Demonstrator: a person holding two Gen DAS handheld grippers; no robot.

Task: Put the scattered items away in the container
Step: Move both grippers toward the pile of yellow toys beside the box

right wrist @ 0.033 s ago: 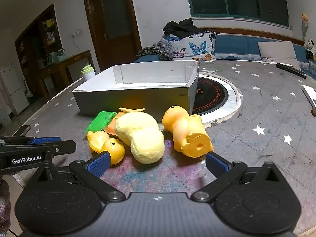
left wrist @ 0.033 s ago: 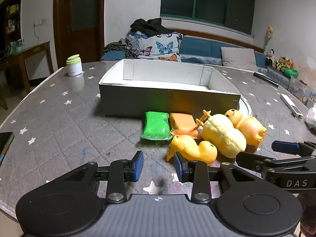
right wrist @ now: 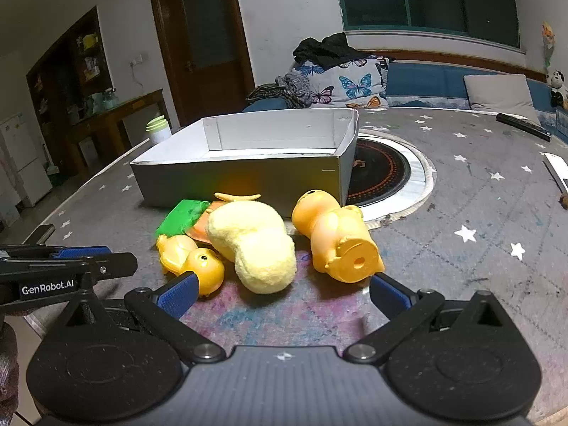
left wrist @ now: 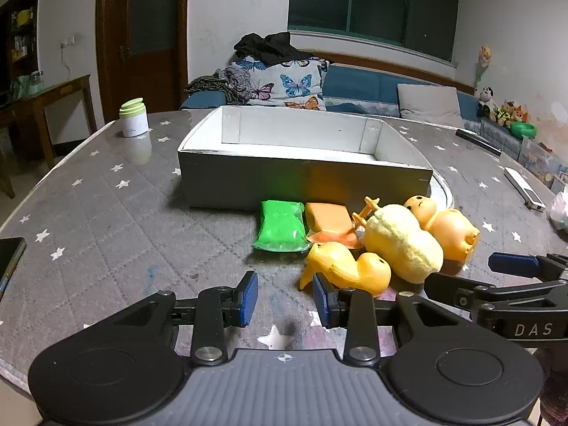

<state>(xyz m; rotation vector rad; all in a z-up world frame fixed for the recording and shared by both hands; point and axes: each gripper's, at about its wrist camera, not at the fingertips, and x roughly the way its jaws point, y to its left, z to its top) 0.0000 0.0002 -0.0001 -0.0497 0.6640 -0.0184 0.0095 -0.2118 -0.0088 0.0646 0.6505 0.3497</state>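
Note:
A grey open box (left wrist: 305, 177) with a white inside stands on the star-patterned table; it also shows in the right wrist view (right wrist: 241, 174). In front of it lie a green packet (left wrist: 282, 225), an orange packet (left wrist: 328, 218), a small yellow duck (left wrist: 349, 269), a yellow plush toy (left wrist: 404, 245) and a larger orange duck (left wrist: 447, 222). My left gripper (left wrist: 285, 298) is open and empty, just short of the small duck. My right gripper (right wrist: 282, 293) is wide open and empty, with the plush toy (right wrist: 254, 245) and the orange duck (right wrist: 337, 238) just ahead of it.
A white jar with a green lid (left wrist: 133, 117) stands at the table's far left. A phone (left wrist: 9, 259) lies at the left edge. A round hotplate (right wrist: 383, 174) sits in the table beside the box. Remote controls (left wrist: 523, 188) lie at the far right.

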